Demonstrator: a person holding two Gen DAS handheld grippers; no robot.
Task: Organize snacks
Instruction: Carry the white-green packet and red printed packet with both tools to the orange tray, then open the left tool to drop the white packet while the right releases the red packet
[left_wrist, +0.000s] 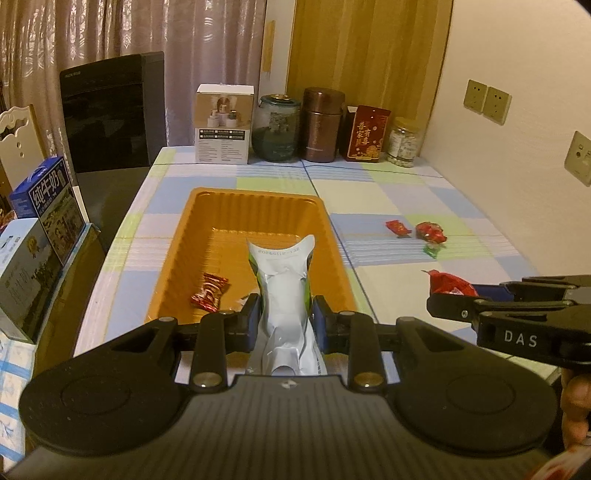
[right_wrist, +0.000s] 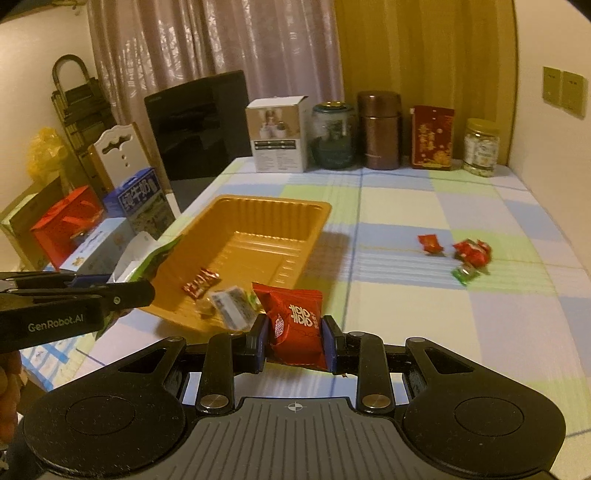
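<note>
An orange plastic tray (left_wrist: 207, 236) lies on the checked tablecloth; it also shows in the right wrist view (right_wrist: 288, 229). My left gripper (left_wrist: 283, 314) is shut on a white and green snack pouch (left_wrist: 282, 288), held over the tray's near end. My right gripper (right_wrist: 295, 334) is shut on a red snack packet (right_wrist: 295, 325), just right of the tray's near corner. A small red candy (left_wrist: 209, 291) lies in the tray, with a pale wrapped snack (right_wrist: 231, 304) beside it. Three small snacks lie on the cloth at the right: two red (right_wrist: 429, 243) (right_wrist: 472, 252), one green (right_wrist: 464, 274).
Along the back wall stand a white box (left_wrist: 224, 123), a glass jar (left_wrist: 275, 127), a brown canister (left_wrist: 322, 123), a red box (left_wrist: 366, 133) and a small jar (left_wrist: 404, 142). Milk cartons (left_wrist: 48, 206) and a black appliance (left_wrist: 110, 110) are at the left.
</note>
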